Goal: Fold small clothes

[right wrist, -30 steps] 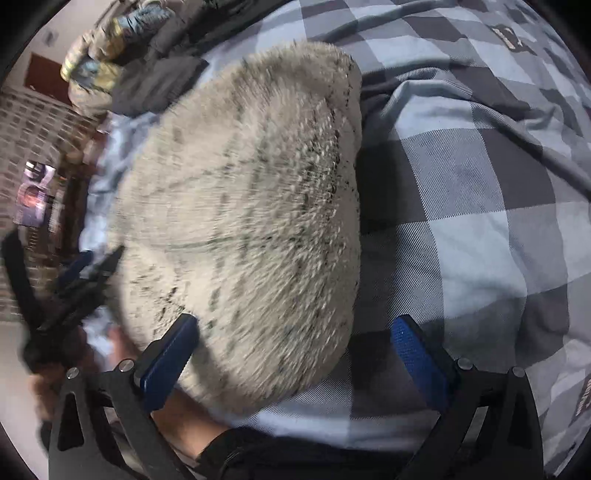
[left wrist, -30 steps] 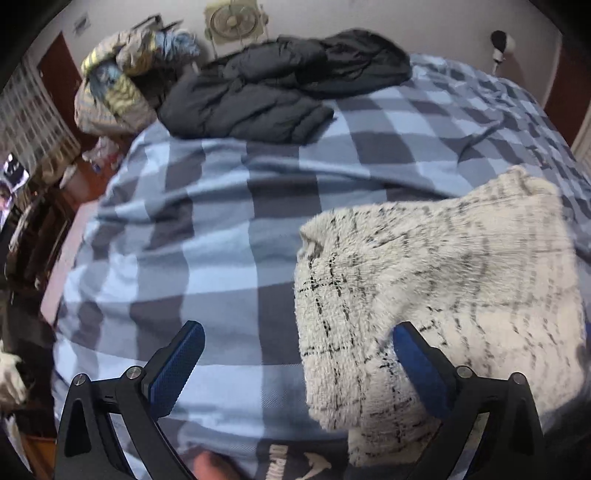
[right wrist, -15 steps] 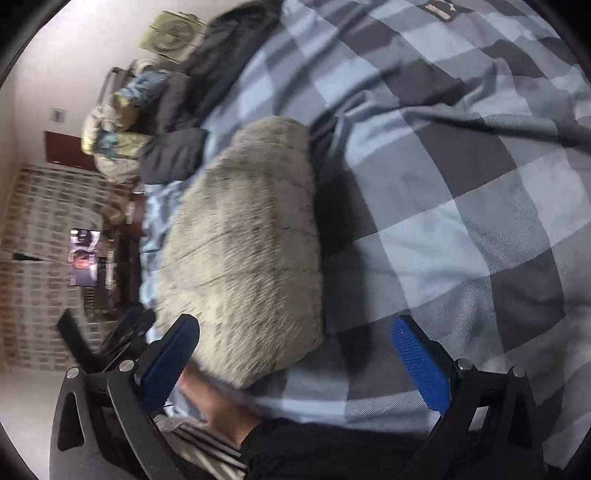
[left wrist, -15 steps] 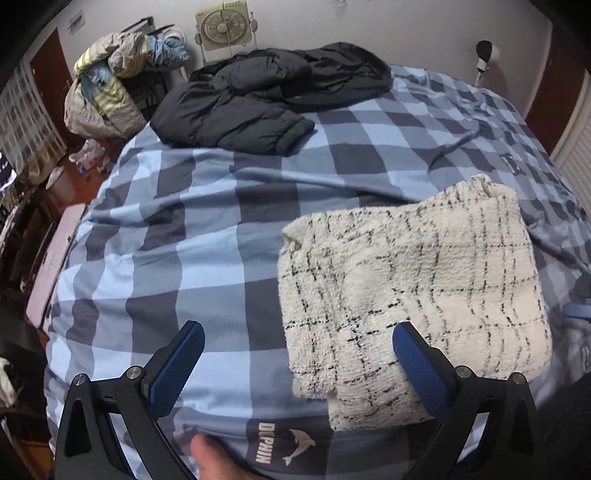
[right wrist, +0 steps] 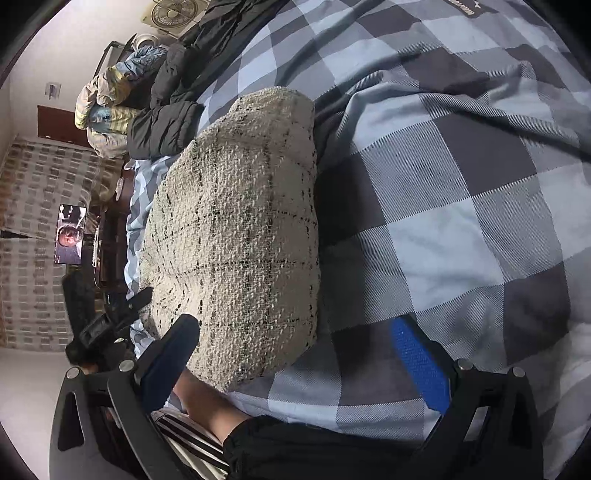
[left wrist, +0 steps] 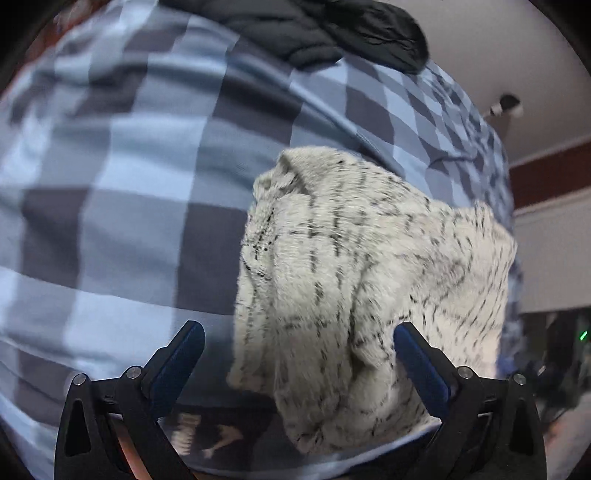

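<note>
We see the bed, covered in a blue and grey checked sheet, filling both views. A black jacket lies bunched at its far edge, well apart from everything else. The folded sweater, cream with thin black checks, lies near the bed's near edge, in a thick rounded bundle. Our left tongs hang just above the sweater's near end, jaws spread wide and gripping nothing. Our right tongs sit by the sweater's near corner, likewise spread wide and empty, one blue pad over bare sheet.
</note>
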A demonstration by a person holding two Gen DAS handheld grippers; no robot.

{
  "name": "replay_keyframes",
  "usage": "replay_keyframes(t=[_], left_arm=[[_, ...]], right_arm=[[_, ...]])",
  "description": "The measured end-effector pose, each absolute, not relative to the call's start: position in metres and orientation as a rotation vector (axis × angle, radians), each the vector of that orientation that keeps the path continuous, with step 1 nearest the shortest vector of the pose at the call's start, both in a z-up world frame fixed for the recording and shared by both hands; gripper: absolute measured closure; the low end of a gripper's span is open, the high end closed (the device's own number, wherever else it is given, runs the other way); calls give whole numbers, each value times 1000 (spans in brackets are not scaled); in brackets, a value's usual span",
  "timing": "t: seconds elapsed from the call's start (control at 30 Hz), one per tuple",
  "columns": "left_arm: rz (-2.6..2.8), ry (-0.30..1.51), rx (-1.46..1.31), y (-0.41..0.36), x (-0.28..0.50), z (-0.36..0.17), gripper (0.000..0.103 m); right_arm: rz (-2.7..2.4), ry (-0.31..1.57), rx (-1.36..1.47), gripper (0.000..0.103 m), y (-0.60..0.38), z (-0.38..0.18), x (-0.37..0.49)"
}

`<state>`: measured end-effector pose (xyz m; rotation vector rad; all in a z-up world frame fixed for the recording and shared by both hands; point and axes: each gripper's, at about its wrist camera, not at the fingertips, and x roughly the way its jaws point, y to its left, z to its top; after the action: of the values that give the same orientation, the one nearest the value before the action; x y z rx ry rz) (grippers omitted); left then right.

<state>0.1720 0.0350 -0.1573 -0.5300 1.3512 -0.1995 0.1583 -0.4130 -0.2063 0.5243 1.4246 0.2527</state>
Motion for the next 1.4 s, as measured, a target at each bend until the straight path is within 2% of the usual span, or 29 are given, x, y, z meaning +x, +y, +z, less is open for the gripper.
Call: replay_keyframes(t=[0.4, 0.43, 0.47, 0.57, 0.9, 1.13, 1.3, 1.4], left_arm=[[-326, 1400, -800, 34, 182, -208, 0], [-326, 1396, -795, 33, 181, -206, 9], [-341, 1383, -797, 30, 181, -203, 26], [-340, 1360, -758, 24, 181, -190, 39], [-323, 1361, -716, 20, 185, -179, 47], [-310, 1336, -717, 18, 187, -177, 53], [-319, 1246, -585, 1, 179, -145, 58], [-326, 1167, -469, -22, 171, -118, 58]], right_arm=[[260, 1389, 512, 1, -408, -202, 161], [277, 1384, 522, 1, -407, -203, 163], [297, 1379, 540, 1, -405, -204, 165], [306, 1382, 558, 1, -401, -210, 172], [412, 1622, 665, 1, -369, -278, 203], [460, 1658, 736, 1, -361, -297, 213], [444, 1547, 629, 26, -357, -260, 197], [465, 1447, 601, 29, -362, -225, 183]])
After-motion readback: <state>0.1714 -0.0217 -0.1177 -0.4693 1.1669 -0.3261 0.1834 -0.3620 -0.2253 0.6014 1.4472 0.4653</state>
